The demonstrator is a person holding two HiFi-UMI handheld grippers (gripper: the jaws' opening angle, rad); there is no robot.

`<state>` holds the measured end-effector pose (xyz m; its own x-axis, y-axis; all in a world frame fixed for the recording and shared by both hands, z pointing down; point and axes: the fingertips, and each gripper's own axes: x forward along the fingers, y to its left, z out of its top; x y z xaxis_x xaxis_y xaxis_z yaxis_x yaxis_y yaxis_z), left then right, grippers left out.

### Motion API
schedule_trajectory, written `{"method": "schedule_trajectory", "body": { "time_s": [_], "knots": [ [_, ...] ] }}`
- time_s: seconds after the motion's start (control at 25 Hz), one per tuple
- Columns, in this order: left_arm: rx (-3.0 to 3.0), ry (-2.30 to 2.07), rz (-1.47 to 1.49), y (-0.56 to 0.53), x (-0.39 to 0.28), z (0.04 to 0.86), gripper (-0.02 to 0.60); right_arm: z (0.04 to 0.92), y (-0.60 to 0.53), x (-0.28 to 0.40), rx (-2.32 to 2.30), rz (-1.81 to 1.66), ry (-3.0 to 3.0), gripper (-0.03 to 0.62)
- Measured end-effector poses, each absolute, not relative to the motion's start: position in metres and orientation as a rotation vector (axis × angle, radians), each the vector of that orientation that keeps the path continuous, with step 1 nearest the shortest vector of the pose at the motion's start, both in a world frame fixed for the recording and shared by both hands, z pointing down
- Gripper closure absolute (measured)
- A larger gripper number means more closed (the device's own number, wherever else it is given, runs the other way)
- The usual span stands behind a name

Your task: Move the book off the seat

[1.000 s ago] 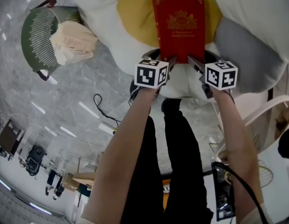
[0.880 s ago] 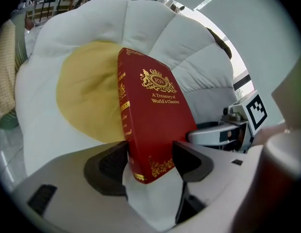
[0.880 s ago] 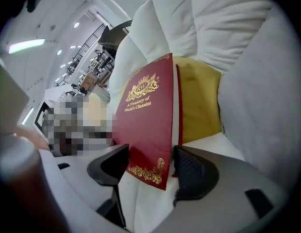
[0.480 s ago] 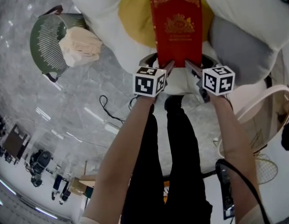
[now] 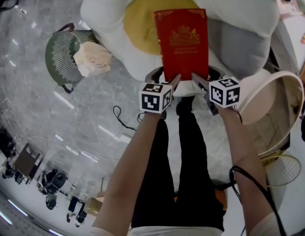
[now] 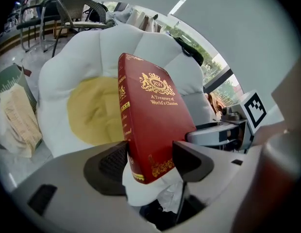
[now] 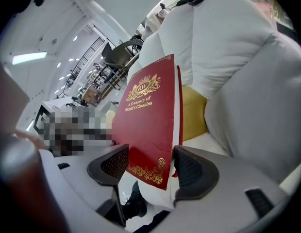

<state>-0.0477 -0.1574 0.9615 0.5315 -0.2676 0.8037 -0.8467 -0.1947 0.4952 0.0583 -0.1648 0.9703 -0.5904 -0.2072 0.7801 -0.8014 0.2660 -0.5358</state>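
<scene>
Head view. Red hardcover book, gilt border and crest, over the yellow centre of the seat, a puffy white flower-shaped cushion chair. Left gripper and right gripper each clamp a near corner of the book. Grey cushion on the seat's right side. Floor is glossy grey marble with a thin black cable on it. A green ribbed basket holds a cream cloth.

Left gripper view. Textured black pads pressed on the book's lower spine corner, one on each cover. The book stands steeply tilted in front of the white petals; I cannot tell whether its far end touches the cushion. Cover reads "A Treasury of World's Classics" under an "RW" crest. Windows and metal chairs behind.

Right gripper view. Jaws closed on the opposite lower corner, page edges showing white. Same title legible. Bright white hall with ceiling lights behind.
</scene>
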Motion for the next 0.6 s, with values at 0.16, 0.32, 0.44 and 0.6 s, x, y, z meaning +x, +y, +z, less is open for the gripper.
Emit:
{"method": "schedule_trajectory", "body": {
  "time_s": [0.16,0.32,0.44,0.6],
  "knots": [
    [1.765,-0.901,0.733,-0.148,-0.038,0.93,0.291,0.939,-0.15,0.069,0.954,1.359,-1.95,0.284],
    [1.793,-0.87,0.749,-0.139,-0.023,0.894,0.291,0.904,-0.136,0.084,1.006,1.384,-1.947,0.284],
    [1.816,-0.85,0.761,-0.131,-0.01,0.87,0.291,0.879,-0.126,0.096,1.045,1.388,-1.952,0.284],
    [1.848,-0.814,0.784,-0.122,0.006,0.844,0.291,0.852,-0.112,0.112,1.099,1.393,-1.95,0.284]
  ]
}}
